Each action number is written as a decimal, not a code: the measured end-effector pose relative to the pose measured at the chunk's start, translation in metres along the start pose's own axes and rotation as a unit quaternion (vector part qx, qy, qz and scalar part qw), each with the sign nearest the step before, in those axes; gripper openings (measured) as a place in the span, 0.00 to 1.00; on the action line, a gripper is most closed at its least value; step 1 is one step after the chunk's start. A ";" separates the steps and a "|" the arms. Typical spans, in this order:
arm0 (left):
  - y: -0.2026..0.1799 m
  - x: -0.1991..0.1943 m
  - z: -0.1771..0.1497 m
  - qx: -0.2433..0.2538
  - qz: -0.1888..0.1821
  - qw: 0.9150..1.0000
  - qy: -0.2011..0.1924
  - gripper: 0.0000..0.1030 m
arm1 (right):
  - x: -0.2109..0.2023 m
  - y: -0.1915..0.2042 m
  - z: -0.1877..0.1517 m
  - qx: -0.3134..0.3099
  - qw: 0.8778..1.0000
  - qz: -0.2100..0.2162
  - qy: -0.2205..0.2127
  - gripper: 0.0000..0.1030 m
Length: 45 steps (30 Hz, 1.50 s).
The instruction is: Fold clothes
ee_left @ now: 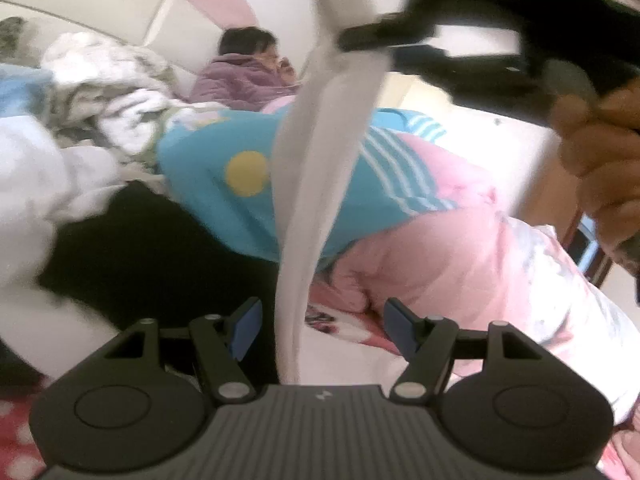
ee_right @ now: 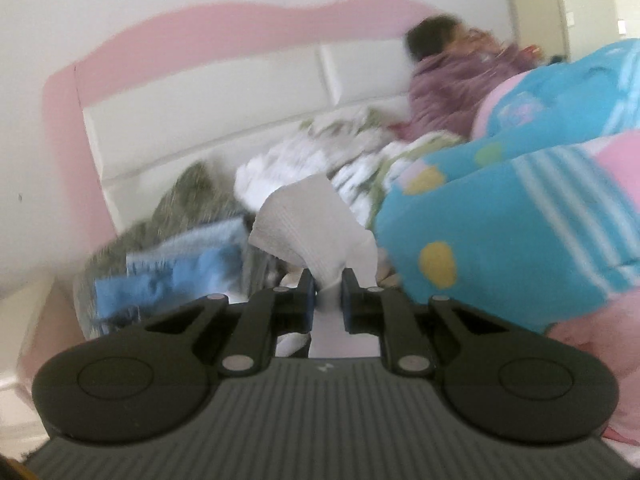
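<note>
Right hand-held gripper (ee_right: 327,294) is clamped on a white garment (ee_right: 308,224), bunched cloth sticking out past the blue pads (ee_right: 347,300). In the left wrist view the same garment (ee_left: 320,168) hangs as a long strip from the right hand-held gripper (ee_left: 360,40) at top, running down between the spread fingers of the left hand-held gripper (ee_left: 322,328), which is wide and holds nothing. A hand (ee_left: 600,152) grips the right tool. Blue blanket (ee_left: 216,184), pink bedding (ee_left: 440,248), black cloth (ee_left: 152,248) on bed. Headboard (ee_right: 240,88) behind; a person in purple (ee_right: 448,92) lies there.
</note>
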State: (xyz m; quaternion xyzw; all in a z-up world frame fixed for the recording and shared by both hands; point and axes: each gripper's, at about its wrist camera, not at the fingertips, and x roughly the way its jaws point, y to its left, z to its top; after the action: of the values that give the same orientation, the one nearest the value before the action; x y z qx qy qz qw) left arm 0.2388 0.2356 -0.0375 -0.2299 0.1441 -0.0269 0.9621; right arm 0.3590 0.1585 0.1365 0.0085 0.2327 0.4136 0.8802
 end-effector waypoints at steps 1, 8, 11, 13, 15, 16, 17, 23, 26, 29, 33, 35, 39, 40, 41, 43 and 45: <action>-0.003 0.005 -0.001 0.003 -0.005 1.000 0.001 0.66 | -0.012 -0.008 0.000 0.010 1.000 -0.004 -0.012 0.11; -0.046 0.022 -0.029 0.056 -0.045 0.997 0.037 0.66 | -0.112 -0.085 -0.018 0.084 0.990 -0.043 -0.101 0.11; -0.056 0.034 -0.042 0.065 -0.059 0.994 0.069 0.66 | -0.156 -0.122 -0.033 0.119 0.982 -0.068 -0.130 0.11; -0.061 0.043 -0.050 0.072 -0.066 0.992 0.085 0.66 | -0.185 -0.148 -0.047 0.142 0.975 -0.089 -0.149 0.11; -0.067 0.049 -0.058 0.083 -0.072 0.989 0.100 0.66 | -0.212 -0.172 -0.065 0.164 0.967 -0.108 -0.163 0.11; -0.071 0.051 -0.063 0.088 -0.076 0.987 0.107 0.66 | -0.224 -0.182 -0.074 0.174 0.963 -0.118 -0.168 0.11; -0.075 0.053 -0.067 0.093 -0.080 0.986 0.113 0.66 | -0.237 -0.193 -0.085 0.187 0.958 -0.129 -0.173 0.11; -0.086 0.059 -0.082 0.119 -0.074 0.981 0.136 0.66 | -0.295 -0.246 -0.163 0.266 0.930 -0.171 -0.188 0.11; -0.091 0.063 -0.089 0.132 -0.070 0.978 0.147 0.66 | -0.308 -0.263 -0.204 0.300 0.917 -0.187 -0.184 0.11; -0.096 0.066 -0.096 0.144 -0.066 0.975 0.157 0.66 | -0.313 -0.277 -0.240 0.327 0.906 -0.202 -0.178 0.11; -0.098 0.068 -0.099 0.151 -0.067 0.973 0.163 0.66 | -0.317 -0.289 -0.291 0.373 0.887 -0.212 -0.170 0.13; -0.098 0.068 -0.100 0.154 -0.067 0.972 0.165 0.66 | -0.318 -0.295 -0.313 0.410 0.874 -0.206 -0.163 0.15; -0.098 0.068 -0.099 0.152 -0.067 0.972 0.167 0.66 | -0.325 -0.300 -0.349 0.485 0.838 -0.202 -0.146 0.26; -0.098 0.068 -0.099 0.152 -0.068 0.972 0.168 0.66 | -0.328 -0.301 -0.353 0.499 0.829 -0.206 -0.144 0.33; -0.097 0.068 -0.099 0.152 -0.068 0.972 0.168 0.66 | -0.331 -0.300 -0.356 0.506 0.825 -0.204 -0.146 0.36; -0.097 0.069 -0.099 0.152 -0.068 0.971 0.169 0.66 | -0.338 -0.297 -0.360 0.516 0.820 -0.196 -0.154 0.47; -0.097 0.069 -0.100 0.153 -0.068 0.971 0.170 0.66 | -0.344 -0.295 -0.364 0.525 0.815 -0.188 -0.161 0.49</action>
State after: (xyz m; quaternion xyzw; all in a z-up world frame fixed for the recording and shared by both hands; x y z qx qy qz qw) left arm 0.2771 0.0971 -0.0967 -0.0818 0.2835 -0.1523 0.9433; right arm 0.2315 -0.3519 -0.1107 0.4918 0.2664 0.0482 0.8276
